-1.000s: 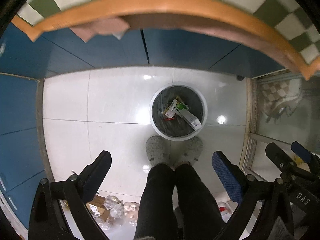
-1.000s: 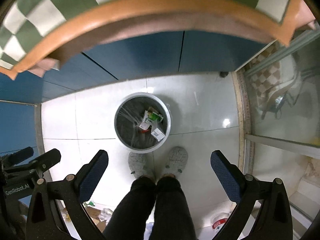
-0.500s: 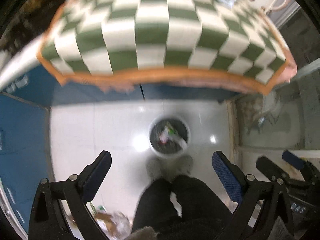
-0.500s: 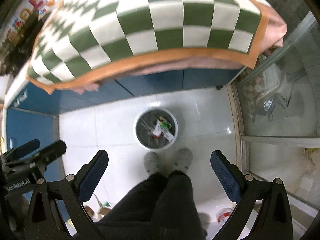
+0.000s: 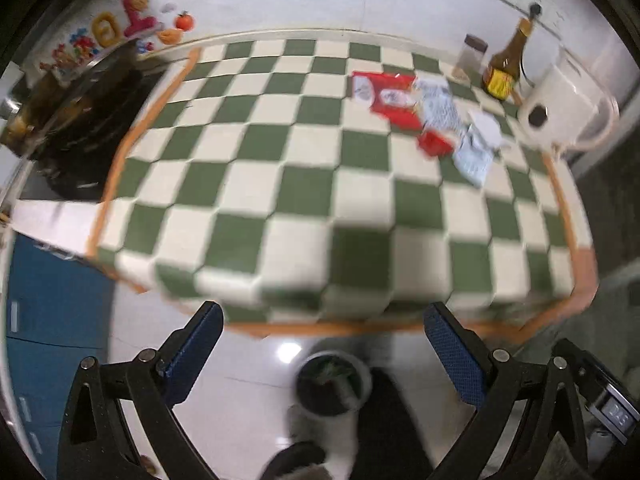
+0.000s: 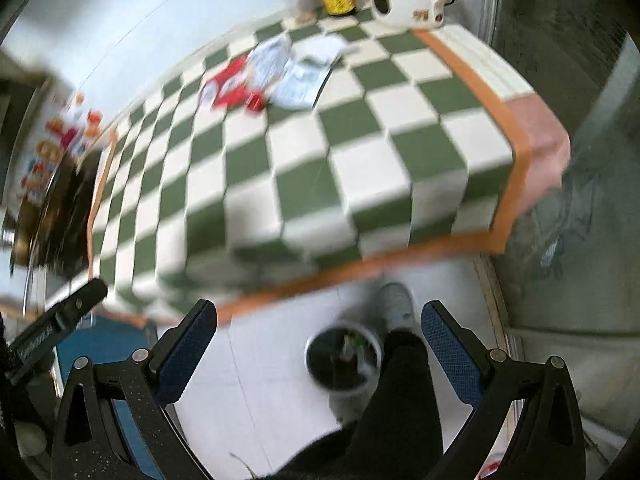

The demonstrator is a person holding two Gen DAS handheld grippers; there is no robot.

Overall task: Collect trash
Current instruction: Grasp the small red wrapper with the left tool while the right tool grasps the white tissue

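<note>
Trash lies on the far right of a green-and-white checked tabletop (image 5: 280,184): a red wrapper (image 5: 384,96), a small red piece (image 5: 434,144) and pale paper packets (image 5: 472,152). The same pile shows in the right wrist view: red wrapper (image 6: 230,84), pale packets (image 6: 300,76). A round bin (image 5: 332,384) holding trash stands on the floor below, also in the right wrist view (image 6: 342,360). My left gripper (image 5: 320,352) and right gripper (image 6: 318,348) are both open and empty, held above the floor in front of the table's near edge.
A white kettle (image 5: 560,116), a brown sauce bottle (image 5: 504,68) and a jar (image 5: 470,56) stand at the table's back right. A dark stove area (image 5: 80,120) lies left of the table. The person's legs (image 6: 400,400) stand beside the bin. Blue cabinets (image 5: 52,320) are lower left.
Both grippers have tilted up from looking down at the bin to looking across the tabletop. The trash pile, kettle and bottle have come into view. Both stay open and empty.
</note>
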